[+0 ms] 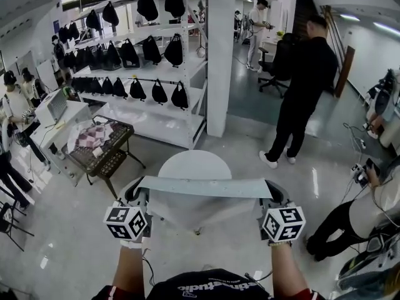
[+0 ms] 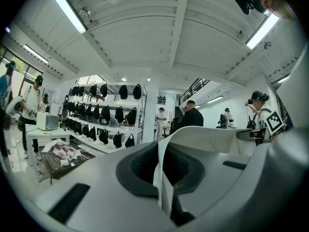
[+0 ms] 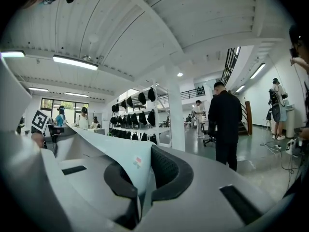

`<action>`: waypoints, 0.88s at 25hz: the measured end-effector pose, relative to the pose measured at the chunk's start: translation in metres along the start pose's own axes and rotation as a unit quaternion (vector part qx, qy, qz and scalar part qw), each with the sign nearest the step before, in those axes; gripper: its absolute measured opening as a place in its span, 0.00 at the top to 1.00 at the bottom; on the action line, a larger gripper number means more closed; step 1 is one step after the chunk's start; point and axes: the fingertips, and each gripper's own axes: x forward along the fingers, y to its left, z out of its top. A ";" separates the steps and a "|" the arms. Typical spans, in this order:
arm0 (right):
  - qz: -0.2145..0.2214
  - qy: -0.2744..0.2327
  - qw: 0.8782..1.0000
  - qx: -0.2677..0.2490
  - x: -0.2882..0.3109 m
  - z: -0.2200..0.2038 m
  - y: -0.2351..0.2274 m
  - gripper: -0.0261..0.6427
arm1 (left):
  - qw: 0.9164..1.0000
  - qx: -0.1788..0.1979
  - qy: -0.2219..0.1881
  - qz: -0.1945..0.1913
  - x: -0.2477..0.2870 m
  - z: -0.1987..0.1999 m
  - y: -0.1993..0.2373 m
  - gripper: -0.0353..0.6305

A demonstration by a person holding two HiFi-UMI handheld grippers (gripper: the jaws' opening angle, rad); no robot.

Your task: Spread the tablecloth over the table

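A pale grey-white tablecloth (image 1: pixel 203 187) hangs stretched as a taut band between my two grippers, just above and in front of a round white table (image 1: pixel 194 161). My left gripper (image 1: pixel 136 194) is shut on the cloth's left end, and the thin cloth edge (image 2: pixel 165 178) runs between its dark pads. My right gripper (image 1: pixel 273 194) is shut on the right end; there the cloth (image 3: pixel 104 166), with a small sticker on it, passes into the closed jaws (image 3: pixel 140 180). Both grippers point about level. Most of the table is hidden behind the cloth.
A white pillar (image 1: pixel 220 55) and a rack of black bags (image 1: pixel 147 55) stand beyond the table. A low dark cart (image 1: pixel 100 147) with cloths sits at the left. A person in black (image 1: pixel 300 92) stands at the right rear; other people are at both edges.
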 end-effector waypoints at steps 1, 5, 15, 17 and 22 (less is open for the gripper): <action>0.002 0.000 1.000 0.000 0.005 0.002 -0.003 0.92 | 1.000 0.000 0.000 0.003 0.004 0.002 0.000 0.92; 0.015 -0.001 1.000 -0.001 0.022 0.010 -0.009 0.92 | 1.000 0.002 -0.002 0.015 0.016 0.010 0.003 0.92; 0.036 -0.007 0.999 0.008 0.048 0.019 -0.033 0.92 | 0.999 0.015 0.002 0.037 0.037 0.019 -0.006 0.92; 0.038 -0.008 0.999 0.010 0.050 0.021 -0.036 0.92 | 0.999 0.020 0.007 0.037 0.039 0.020 -0.008 0.92; 0.041 -0.014 0.999 0.015 0.052 0.021 -0.038 0.92 | 0.999 0.030 0.009 0.040 0.039 0.023 -0.009 0.92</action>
